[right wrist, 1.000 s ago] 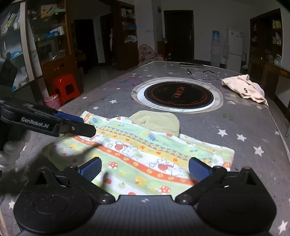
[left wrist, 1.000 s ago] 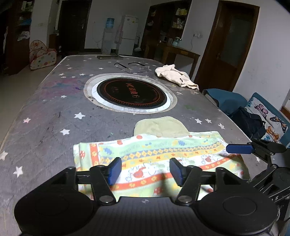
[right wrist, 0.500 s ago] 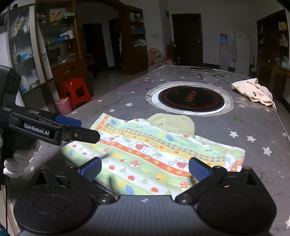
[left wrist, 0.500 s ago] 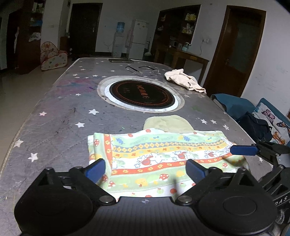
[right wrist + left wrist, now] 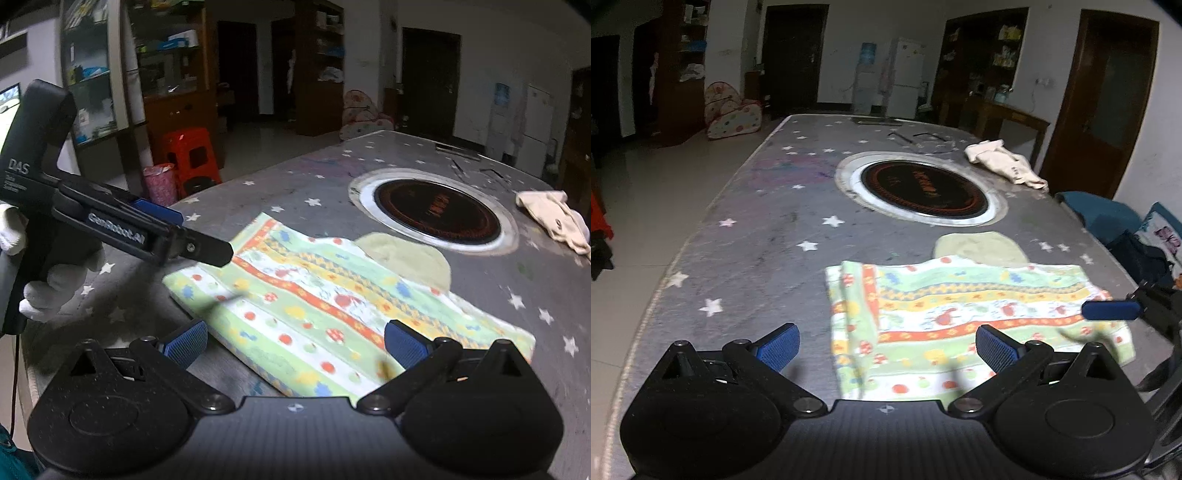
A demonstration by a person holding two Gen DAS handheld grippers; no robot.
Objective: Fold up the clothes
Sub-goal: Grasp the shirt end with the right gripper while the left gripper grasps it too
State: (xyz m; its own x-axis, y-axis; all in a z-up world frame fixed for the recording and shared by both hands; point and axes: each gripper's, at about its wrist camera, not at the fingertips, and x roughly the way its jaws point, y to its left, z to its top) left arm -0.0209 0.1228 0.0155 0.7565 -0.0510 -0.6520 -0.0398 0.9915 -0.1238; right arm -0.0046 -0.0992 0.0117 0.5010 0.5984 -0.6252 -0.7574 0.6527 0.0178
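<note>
A folded garment (image 5: 960,306) with green, yellow and orange printed stripes lies flat near the front edge of the table (image 5: 757,236); a pale green part (image 5: 979,247) sticks out behind it. My left gripper (image 5: 886,347) hovers over the garment's left end, its jaws opening wide, with nothing gripped between them. The right gripper (image 5: 295,342) hangs open above the garment (image 5: 325,295), also holding nothing. In the right wrist view a gloved hand (image 5: 55,284) carries the left gripper's fingers (image 5: 207,251) at the garment's far left corner.
A round black hob (image 5: 923,192) with a silver rim is set into the grey star-patterned table top. A crumpled cream garment (image 5: 1001,164) lies at the far right. Blue bags (image 5: 1108,218) sit off the right edge, and a red stool (image 5: 192,155) stands on the floor to the left.
The left jaws have spread from partly open to wide open. Both grippers have drawn back from the garment, which lies still on the table.
</note>
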